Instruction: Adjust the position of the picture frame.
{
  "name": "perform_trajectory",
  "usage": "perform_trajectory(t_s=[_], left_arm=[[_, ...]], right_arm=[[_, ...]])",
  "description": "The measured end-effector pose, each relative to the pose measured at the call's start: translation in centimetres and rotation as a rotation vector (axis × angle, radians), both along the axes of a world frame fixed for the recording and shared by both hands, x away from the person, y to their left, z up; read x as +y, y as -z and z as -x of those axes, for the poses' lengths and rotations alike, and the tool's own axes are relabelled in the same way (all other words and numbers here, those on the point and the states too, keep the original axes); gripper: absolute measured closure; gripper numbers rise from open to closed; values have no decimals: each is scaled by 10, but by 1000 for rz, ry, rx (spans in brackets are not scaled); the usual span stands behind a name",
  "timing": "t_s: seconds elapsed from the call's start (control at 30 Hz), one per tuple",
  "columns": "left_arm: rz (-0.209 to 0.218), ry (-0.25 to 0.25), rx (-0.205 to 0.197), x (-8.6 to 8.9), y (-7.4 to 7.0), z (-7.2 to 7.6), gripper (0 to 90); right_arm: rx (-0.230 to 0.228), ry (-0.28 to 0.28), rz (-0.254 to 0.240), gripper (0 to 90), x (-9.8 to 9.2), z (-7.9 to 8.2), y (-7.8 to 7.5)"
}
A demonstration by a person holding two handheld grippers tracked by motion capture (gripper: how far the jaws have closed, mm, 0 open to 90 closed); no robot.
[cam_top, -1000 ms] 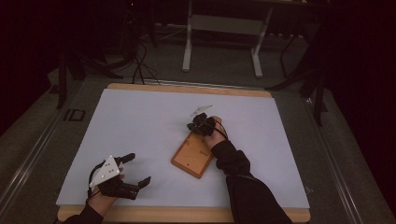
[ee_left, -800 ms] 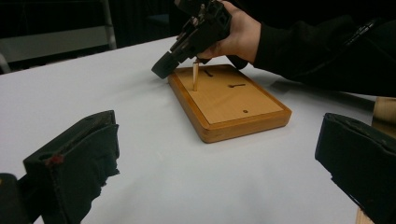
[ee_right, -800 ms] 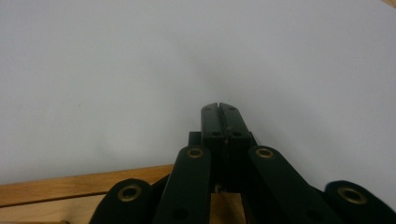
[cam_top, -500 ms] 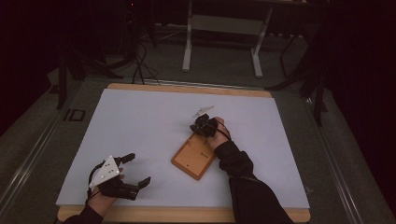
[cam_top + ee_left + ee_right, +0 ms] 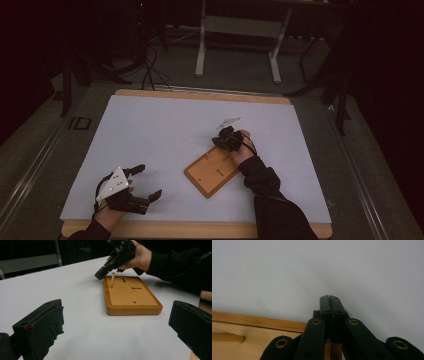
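The left gripper rests on the white table, jaws wide apart with nothing between them. Well ahead of it lies the wooden board, an upright peg at its far corner. The right gripper, jaws pressed together and empty, hangs just beside that peg.

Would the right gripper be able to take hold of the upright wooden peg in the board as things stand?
Probably yes: the right gripper hovers right beside the wooden peg on the wooden board with nothing between them, though its jaws are shut and must open first.
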State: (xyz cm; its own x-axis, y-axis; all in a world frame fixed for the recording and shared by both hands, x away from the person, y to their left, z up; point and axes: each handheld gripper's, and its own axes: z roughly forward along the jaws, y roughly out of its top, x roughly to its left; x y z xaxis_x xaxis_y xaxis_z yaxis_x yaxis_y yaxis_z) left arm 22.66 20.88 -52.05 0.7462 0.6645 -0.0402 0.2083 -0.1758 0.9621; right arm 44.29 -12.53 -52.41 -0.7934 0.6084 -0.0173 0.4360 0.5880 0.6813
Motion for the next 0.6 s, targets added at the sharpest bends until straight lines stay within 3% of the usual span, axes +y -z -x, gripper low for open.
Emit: perform_trajectory(t_s=[0.6], left_arm=[[-2,1,4,-2,1,-1,0]], right_arm=[[8,4,-1,900,-34,36,0]])
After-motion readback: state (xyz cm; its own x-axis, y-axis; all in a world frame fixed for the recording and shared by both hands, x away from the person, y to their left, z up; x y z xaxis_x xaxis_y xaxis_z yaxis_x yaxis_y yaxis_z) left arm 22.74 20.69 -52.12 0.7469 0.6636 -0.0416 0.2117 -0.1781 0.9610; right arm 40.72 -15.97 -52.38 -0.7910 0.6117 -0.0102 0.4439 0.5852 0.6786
